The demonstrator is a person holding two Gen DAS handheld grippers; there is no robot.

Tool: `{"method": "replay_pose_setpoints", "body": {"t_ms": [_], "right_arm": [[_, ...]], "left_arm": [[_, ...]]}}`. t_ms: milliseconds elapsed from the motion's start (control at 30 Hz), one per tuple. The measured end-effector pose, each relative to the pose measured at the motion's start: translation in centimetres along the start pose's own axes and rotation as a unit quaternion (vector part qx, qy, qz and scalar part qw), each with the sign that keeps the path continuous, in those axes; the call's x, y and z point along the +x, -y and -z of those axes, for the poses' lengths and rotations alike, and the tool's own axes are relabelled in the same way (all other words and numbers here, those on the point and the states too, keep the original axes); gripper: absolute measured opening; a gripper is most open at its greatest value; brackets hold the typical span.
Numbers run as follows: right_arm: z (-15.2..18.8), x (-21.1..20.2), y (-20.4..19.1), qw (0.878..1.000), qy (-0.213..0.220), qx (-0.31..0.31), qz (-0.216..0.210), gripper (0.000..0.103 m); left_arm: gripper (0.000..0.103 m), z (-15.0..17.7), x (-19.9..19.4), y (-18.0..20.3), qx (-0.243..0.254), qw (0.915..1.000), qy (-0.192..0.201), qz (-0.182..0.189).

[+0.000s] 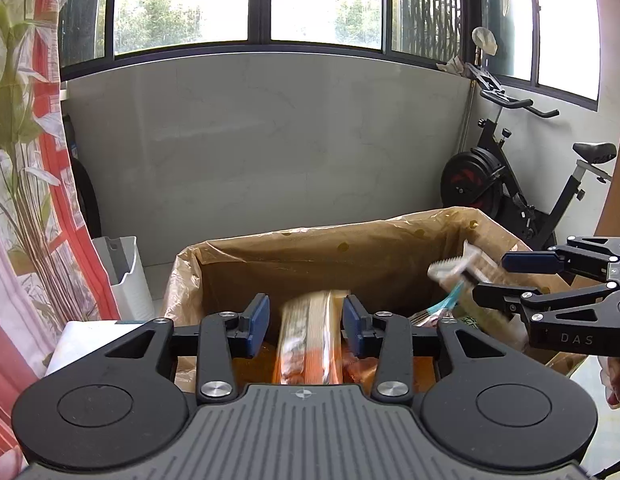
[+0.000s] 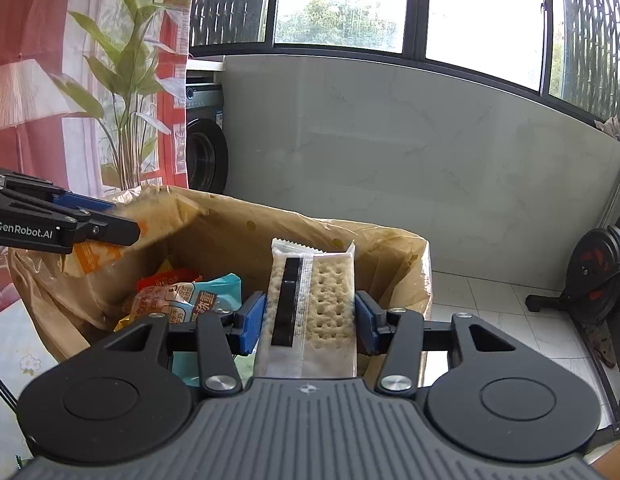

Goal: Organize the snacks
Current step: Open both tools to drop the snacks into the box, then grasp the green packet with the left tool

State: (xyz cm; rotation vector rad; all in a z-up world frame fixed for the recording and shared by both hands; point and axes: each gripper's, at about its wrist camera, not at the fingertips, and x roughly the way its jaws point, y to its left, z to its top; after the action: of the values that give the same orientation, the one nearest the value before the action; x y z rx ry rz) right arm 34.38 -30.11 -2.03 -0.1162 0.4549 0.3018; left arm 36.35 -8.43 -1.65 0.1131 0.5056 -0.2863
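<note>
First, left jaws: the left gripper (image 1: 306, 320) stands part open, with a blurred orange-and-clear biscuit packet (image 1: 310, 340) between the blue pads; the left pad stands clear of it with a visible gap, and the right pad is just beside it.
Left packet, axis: its long side runs along the fingers, away from the camera and slightly down into the carton.
Right jaws: the right gripper (image 2: 310, 320) is closed on a cracker packet (image 2: 330, 300), both blue pads against its long edges.
Cracker packet, axis: lengthwise along the fingers, with the crimped seal at the far end, raised above the carton's rim; a black stripe runs down its clear face.
Carton: a cardboard box with a plastic liner (image 1: 310, 248) sits below and ahead of both grippers.
Right wrist view only: loose snack bags (image 2: 178, 296), red, orange and teal, lie in the carton's left part; a washing machine (image 2: 206, 152) stands behind the curtain's edge.
Left wrist view only: the right gripper from the side, its packet blurred and slanting over the carton's right corner; a white bin (image 1: 126, 276) left of the carton; the whole exercise bike (image 1: 510, 184) at the right wall.
Both views: a red leaf-print curtain (image 1: 30, 160) and windows above a pale wall.
</note>
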Motion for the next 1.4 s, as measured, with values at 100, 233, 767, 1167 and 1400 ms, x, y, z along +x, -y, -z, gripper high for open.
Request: {"method": "replay_pose_setpoints", "body": {"t_ms": [100, 233, 767, 1167, 1400], "right_arm": [[0.1, -1.1, 0.4, 1.0, 0.014, 0.021, -0.008, 0.064], [0.7, -3.6, 0.5, 0.998, 0.045, 0.044, -0.023, 0.064], [8.5, -11.3, -3.6, 0.991, 0.085, 0.102, -0.013, 0.064], [15.3, -8.4, -6.0, 0.993, -0.025, 0.112, -0.031, 0.064], [16.3, -7.2, -6.8, 0.992, -0.056, 0.101, -0.049, 0.064]], "left_arm": [[0.052, 0.5, -1.2, -0.5, 0.0, 0.9999, 0.011, -0.008], [0.052, 1.5, -4.4, -1.6, -0.026, 0.9991, 0.033, 0.011], [0.054, 11.6, -11.3, -4.7, -0.063, 0.9973, -0.023, 0.03], [0.055, 21.2, -7.7, -2.7, -0.04, 0.9868, -0.152, 0.036], [0.058, 23.1, -6.7, -1.4, 0.001, 0.9805, -0.191, 0.046]]}}
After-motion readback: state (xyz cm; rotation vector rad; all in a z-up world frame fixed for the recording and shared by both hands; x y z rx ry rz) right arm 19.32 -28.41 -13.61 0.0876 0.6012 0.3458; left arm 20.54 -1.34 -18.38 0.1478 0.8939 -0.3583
